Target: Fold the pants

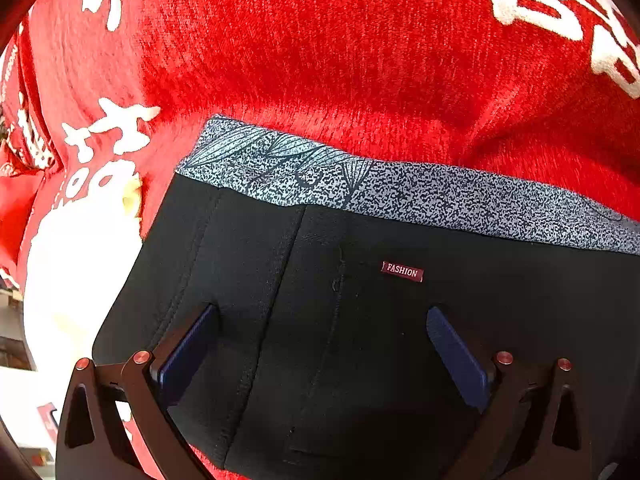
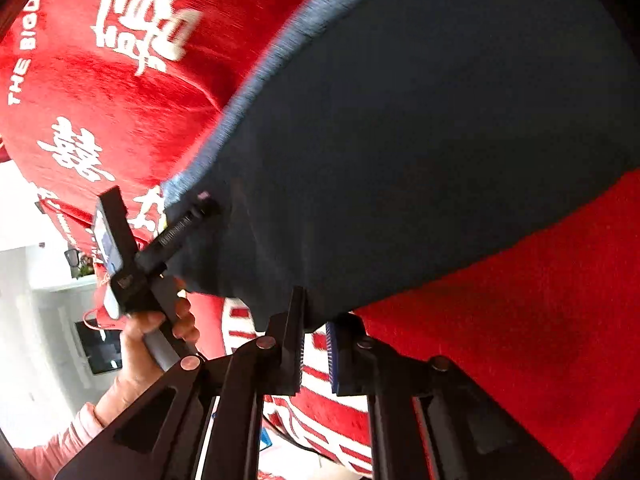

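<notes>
Black pants (image 1: 360, 340) with a speckled grey waistband (image 1: 400, 192) and a small red "FASHION" label (image 1: 402, 271) lie on a red cloth. My left gripper (image 1: 320, 344) is open, its blue pads spread wide just above the pants below the waistband, holding nothing. In the right wrist view the pants (image 2: 420, 140) hang lifted and blurred. My right gripper (image 2: 314, 334) is nearly closed, pinching the lower edge of the pants. The left gripper (image 2: 192, 216) also shows there, at the waistband corner, held by a hand (image 2: 156, 340).
A red plush cloth with white lettering (image 1: 320, 40) covers the surface under the pants, also in the right wrist view (image 2: 540, 300). A bright white room with a shelf and small plant (image 2: 80, 264) lies beyond the cloth's left edge.
</notes>
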`<state>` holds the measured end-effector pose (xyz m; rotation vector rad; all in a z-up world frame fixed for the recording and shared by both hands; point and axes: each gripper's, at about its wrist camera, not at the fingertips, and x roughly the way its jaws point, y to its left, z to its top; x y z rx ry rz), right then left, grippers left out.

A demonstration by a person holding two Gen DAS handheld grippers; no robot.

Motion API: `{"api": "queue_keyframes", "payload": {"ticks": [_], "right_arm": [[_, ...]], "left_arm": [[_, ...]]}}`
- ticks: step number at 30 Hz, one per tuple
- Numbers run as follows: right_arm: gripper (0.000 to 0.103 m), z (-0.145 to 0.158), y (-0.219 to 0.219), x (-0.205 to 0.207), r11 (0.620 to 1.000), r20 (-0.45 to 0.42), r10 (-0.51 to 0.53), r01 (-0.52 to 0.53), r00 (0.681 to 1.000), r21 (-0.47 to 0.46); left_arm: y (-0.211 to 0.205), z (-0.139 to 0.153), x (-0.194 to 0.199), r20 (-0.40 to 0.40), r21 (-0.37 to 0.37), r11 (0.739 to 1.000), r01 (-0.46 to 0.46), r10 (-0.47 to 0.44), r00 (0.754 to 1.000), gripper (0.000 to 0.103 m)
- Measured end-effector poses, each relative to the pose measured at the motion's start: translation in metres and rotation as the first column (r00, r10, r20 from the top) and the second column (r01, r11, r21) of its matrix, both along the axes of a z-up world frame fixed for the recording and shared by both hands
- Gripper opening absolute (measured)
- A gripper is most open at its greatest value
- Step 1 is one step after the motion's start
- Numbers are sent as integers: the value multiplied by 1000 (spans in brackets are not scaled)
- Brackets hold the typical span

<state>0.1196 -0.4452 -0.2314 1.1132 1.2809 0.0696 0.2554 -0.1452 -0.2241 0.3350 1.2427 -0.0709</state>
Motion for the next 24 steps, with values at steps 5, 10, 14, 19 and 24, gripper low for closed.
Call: {"api": "queue_keyframes", "payload": {"ticks": [5, 10, 14, 19, 24], "right_arm": [[15, 32, -7, 6, 992, -27, 116, -117, 993, -51], [34, 76, -41, 44, 956, 70, 175, -153, 982, -250], [34, 45, -70, 98, 920, 14, 152, -136, 988, -367], [29, 16, -86, 126, 890, -18, 143, -136, 990, -435], [27, 18, -100, 134, 898, -15, 117, -112, 993, -424]], "left_arm": [[0, 22, 9, -15, -10, 1000, 21, -21, 1000, 103], [-2, 29, 45, 19, 4, 1000, 26, -26, 999, 103], [7, 6, 66, -6, 47, 997, -60, 61, 998, 103], [14, -4, 79, 0, 8, 996, -85, 85, 996, 103], [10, -2, 95, -3, 68, 990, -124, 125, 992, 103]]}}
